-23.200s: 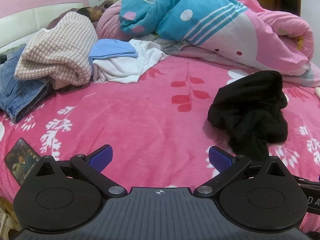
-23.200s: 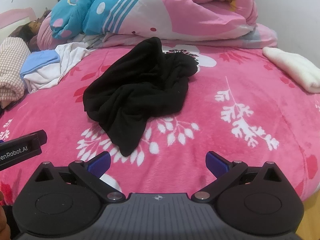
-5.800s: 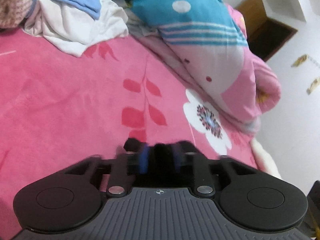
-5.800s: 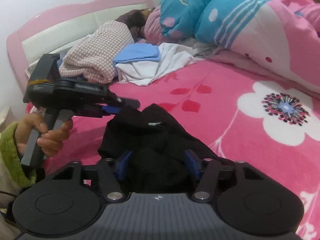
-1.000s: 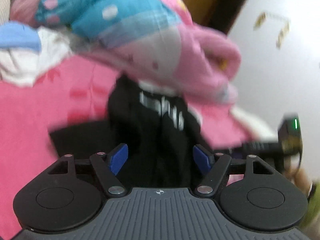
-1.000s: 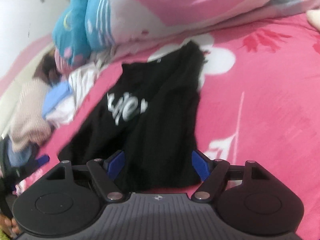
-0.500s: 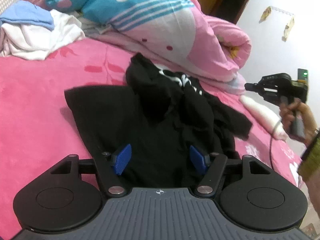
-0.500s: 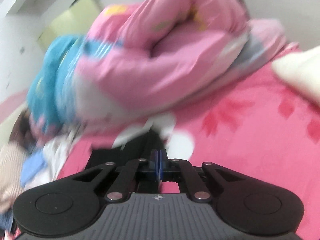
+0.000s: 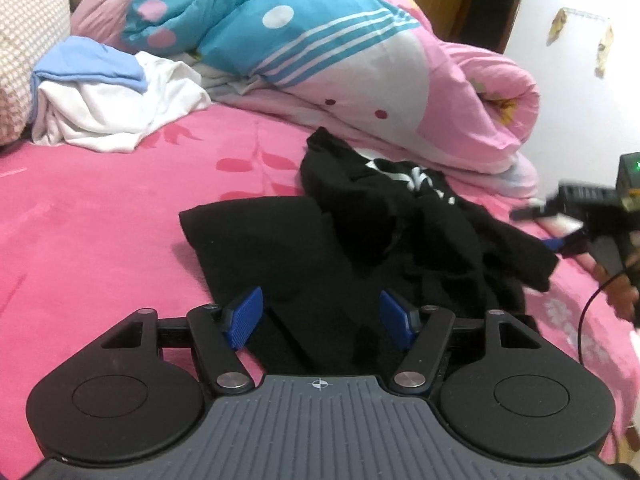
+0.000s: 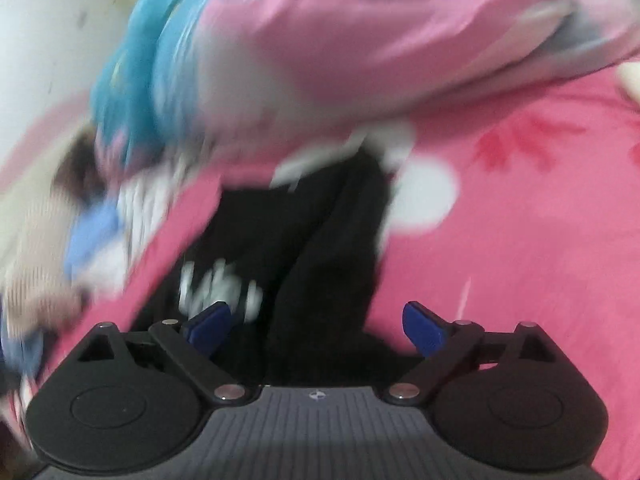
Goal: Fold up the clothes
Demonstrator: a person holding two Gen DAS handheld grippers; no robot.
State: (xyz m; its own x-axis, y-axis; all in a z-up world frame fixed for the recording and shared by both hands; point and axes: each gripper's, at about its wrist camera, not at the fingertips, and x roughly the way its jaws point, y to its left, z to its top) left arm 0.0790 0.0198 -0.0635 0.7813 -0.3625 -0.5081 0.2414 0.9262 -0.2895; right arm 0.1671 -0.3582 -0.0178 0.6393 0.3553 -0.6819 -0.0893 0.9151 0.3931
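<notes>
A black garment (image 9: 280, 248) with a white print (image 9: 416, 178) lies rumpled on the pink flowered bedspread (image 9: 100, 220). My left gripper (image 9: 320, 318) hangs low over its near edge. The blue pads (image 9: 244, 316) stand apart and the cloth lies below them, not pinched. In the blurred right wrist view, my right gripper (image 10: 318, 328) is over the same black garment (image 10: 328, 240). Its jaws are opening wide, with cloth beneath but nothing pinched. The left wrist view also shows the right gripper (image 9: 538, 230), held by a hand at the garment's right end.
A rolled pink and blue duvet (image 9: 340, 60) lies across the bed behind the garment. A heap of white and blue clothes (image 9: 112, 100) and a checked garment (image 9: 24, 40) sit at the far left. A white wall and a dark doorway (image 9: 492, 12) stand beyond.
My right gripper, shut half a second ago, now stands wide open, and its view has swung down onto the garment. The garment, blurred a second ago, lies still before the left gripper.
</notes>
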